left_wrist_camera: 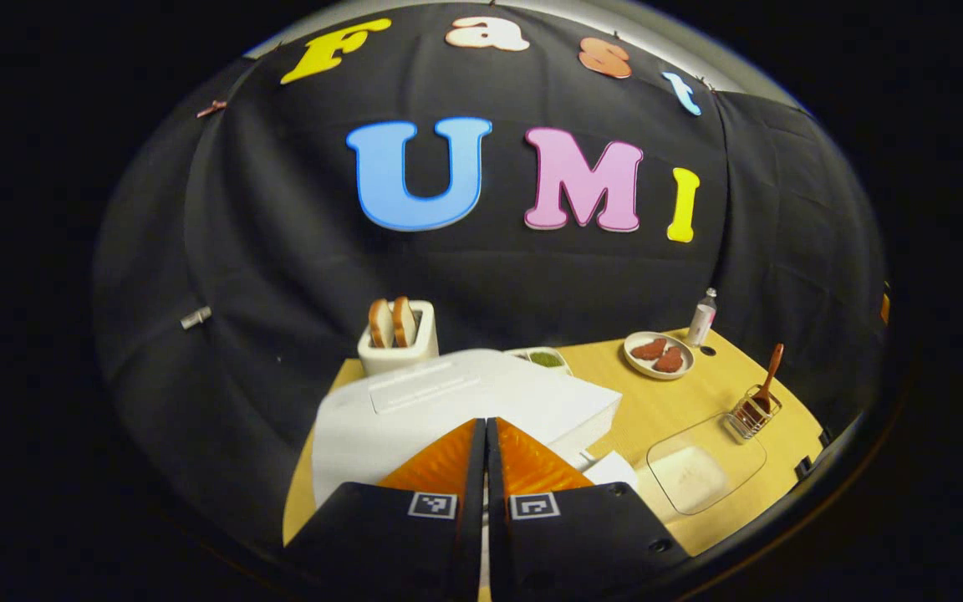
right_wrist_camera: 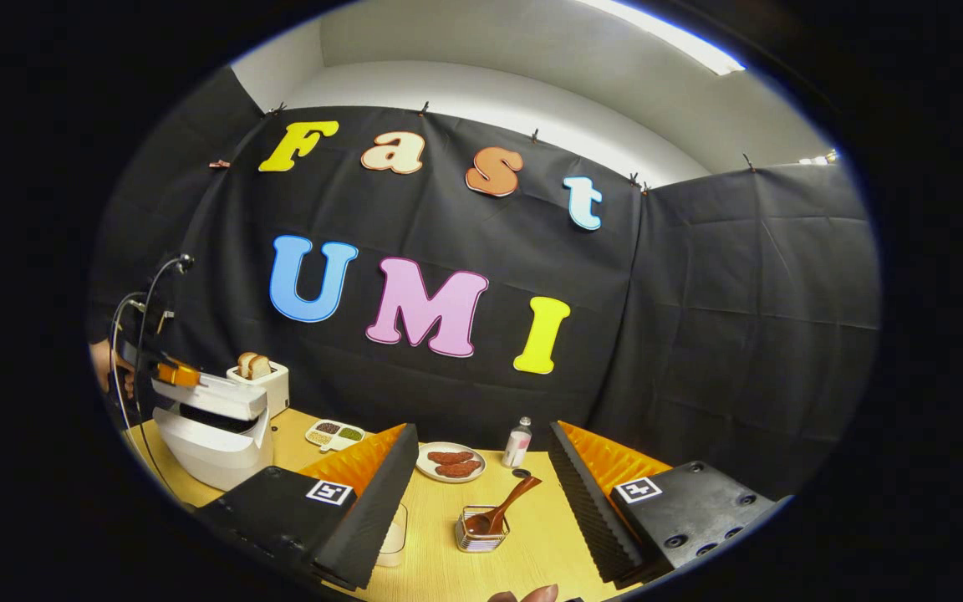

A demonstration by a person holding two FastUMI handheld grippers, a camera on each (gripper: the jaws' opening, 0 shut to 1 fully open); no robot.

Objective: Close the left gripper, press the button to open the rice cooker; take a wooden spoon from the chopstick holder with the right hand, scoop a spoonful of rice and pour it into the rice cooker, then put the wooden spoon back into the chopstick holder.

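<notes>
Left gripper (left_wrist_camera: 486,431) had its fingers pressed together, nothing between them, tips over the white rice cooker (left_wrist_camera: 465,401). In the right gripper view the rice cooker (right_wrist_camera: 214,431) showed a dark gap under its lid, so the lid looked partly popped; the left gripper (right_wrist_camera: 174,373) sat at the lid's top edge there. Judged: button press done or just landing, lid not fully up.

Right gripper (right_wrist_camera: 481,468) had its fingers wide apart, empty, hanging above the tabletop (right_wrist_camera: 448,552) with the chopstick holder (right_wrist_camera: 481,531) between and beyond the tips. Wooden spoon (right_wrist_camera: 502,506) sat in the holder, handle leaning up to the right, untouched. From the left gripper view the wooden spoon (left_wrist_camera: 770,376) and chopstick holder (left_wrist_camera: 751,411) stood just beside the clear tray of rice (left_wrist_camera: 703,472).

Left to do: grab spoon, scoop, pour, return spoon.

Hard to tell: the button itself was hidden under the left fingers, inside of the cooker not visible, and the rice tray was mostly covered by the right gripper's left finger in its own view.
</notes>
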